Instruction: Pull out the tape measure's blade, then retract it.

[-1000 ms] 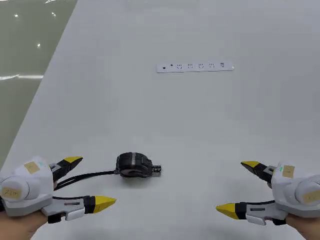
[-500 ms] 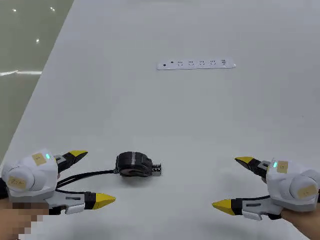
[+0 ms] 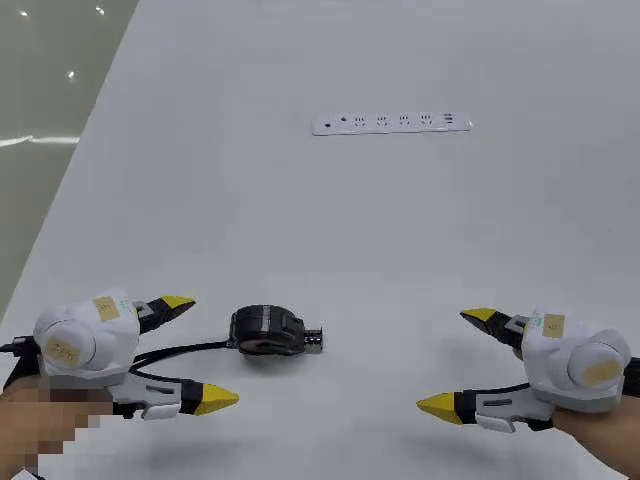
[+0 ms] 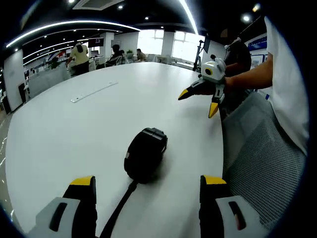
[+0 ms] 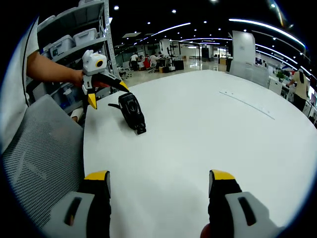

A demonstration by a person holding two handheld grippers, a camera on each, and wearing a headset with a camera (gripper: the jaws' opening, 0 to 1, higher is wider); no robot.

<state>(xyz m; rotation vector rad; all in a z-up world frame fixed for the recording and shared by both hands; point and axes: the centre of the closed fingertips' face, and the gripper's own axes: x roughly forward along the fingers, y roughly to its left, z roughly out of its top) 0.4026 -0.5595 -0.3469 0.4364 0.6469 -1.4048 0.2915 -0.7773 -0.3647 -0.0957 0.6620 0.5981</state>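
Observation:
A black tape measure [image 3: 265, 331] lies on the white table [image 3: 330, 230], its blade tip facing right and a black strap [image 3: 180, 352] trailing left. My left gripper [image 3: 206, 351] is open just left of it, the strap running between its yellow-tipped fingers. In the left gripper view the tape measure [image 4: 144, 152] lies a short way ahead of the open jaws. My right gripper [image 3: 457, 361] is open at the near right, well apart from the tape measure [image 5: 132, 112], with nothing between its fingers.
A white power strip [image 3: 390, 123] lies flat farther back on the table. The table's left edge [image 3: 70, 190] drops to a green floor. A mesh chair back [image 4: 267, 163] is close behind the near edge. People stand far off in the room.
Both grippers have crept inward toward the tape measure, the left one closing most of the gap. The tape measure has not moved.

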